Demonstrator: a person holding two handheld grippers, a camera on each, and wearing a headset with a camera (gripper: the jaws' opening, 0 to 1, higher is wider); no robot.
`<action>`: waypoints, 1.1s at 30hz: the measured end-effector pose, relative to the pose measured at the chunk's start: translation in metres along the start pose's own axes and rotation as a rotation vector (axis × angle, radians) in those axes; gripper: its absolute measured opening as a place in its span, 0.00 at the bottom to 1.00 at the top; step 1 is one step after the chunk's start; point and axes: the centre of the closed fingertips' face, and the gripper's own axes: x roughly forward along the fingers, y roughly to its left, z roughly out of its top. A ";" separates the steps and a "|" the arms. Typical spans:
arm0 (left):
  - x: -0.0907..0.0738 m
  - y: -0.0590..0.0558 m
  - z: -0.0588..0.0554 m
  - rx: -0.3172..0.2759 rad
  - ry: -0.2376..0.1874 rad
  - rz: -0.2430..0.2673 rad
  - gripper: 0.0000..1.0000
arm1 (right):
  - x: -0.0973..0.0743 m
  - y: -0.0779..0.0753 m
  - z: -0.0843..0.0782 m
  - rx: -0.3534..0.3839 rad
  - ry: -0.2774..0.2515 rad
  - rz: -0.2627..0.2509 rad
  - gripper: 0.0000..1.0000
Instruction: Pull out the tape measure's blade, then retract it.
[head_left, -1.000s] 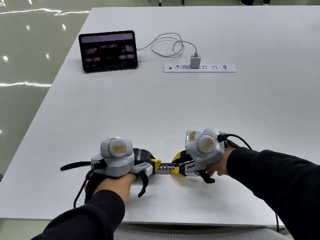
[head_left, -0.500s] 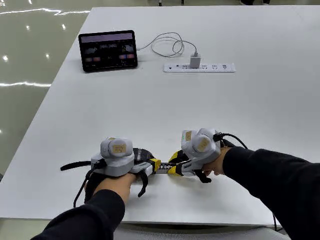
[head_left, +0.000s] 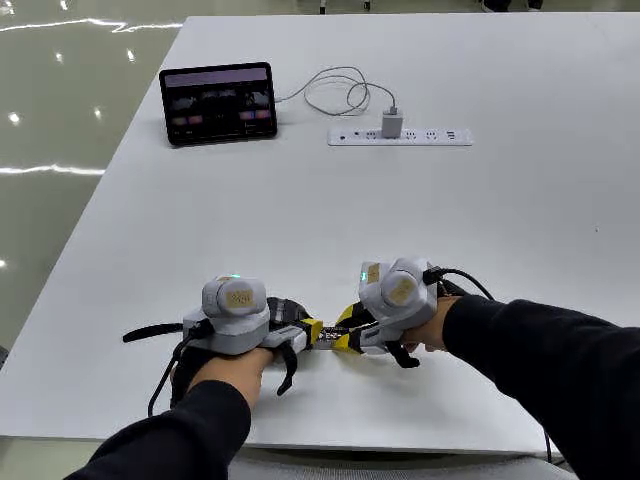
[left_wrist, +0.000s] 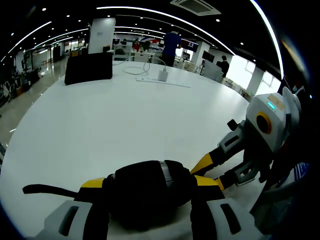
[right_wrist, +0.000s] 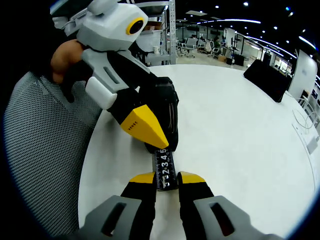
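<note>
A black tape measure (head_left: 286, 311) lies near the table's front edge, and my left gripper (head_left: 306, 333) is shut on its case. In the left gripper view the case (left_wrist: 150, 192) sits between the yellow fingertips (left_wrist: 93, 183). A short stretch of blade (right_wrist: 164, 165), with printed numbers, comes out of the case (right_wrist: 162, 112) in the right gripper view. My right gripper (right_wrist: 166, 179) is shut on the blade's tip. In the head view the right gripper (head_left: 344, 339) sits just right of the left one, with the blade (head_left: 328, 331) bridging the small gap between them.
A dark tablet (head_left: 218, 101) stands at the back left. A white power strip (head_left: 400, 136) with a charger (head_left: 390, 123) and coiled cable lies behind the middle. The white table (head_left: 480, 230) stretches wide ahead. A grey mesh chair (right_wrist: 45, 165) is below the front edge.
My right gripper has moved left toward the left gripper with the blade tip in it, so less blade shows between them. The left gripper has held still.
</note>
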 end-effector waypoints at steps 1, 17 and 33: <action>0.000 0.000 0.000 0.000 0.000 0.000 0.62 | -0.001 0.000 -0.001 -0.002 0.004 -0.001 0.13; 0.000 0.000 0.000 -0.001 0.000 -0.001 0.62 | -0.006 0.000 -0.007 -0.030 0.000 -0.011 0.11; 0.001 0.000 0.000 -0.003 0.001 -0.001 0.62 | 0.000 0.001 0.001 -0.023 -0.020 -0.003 0.11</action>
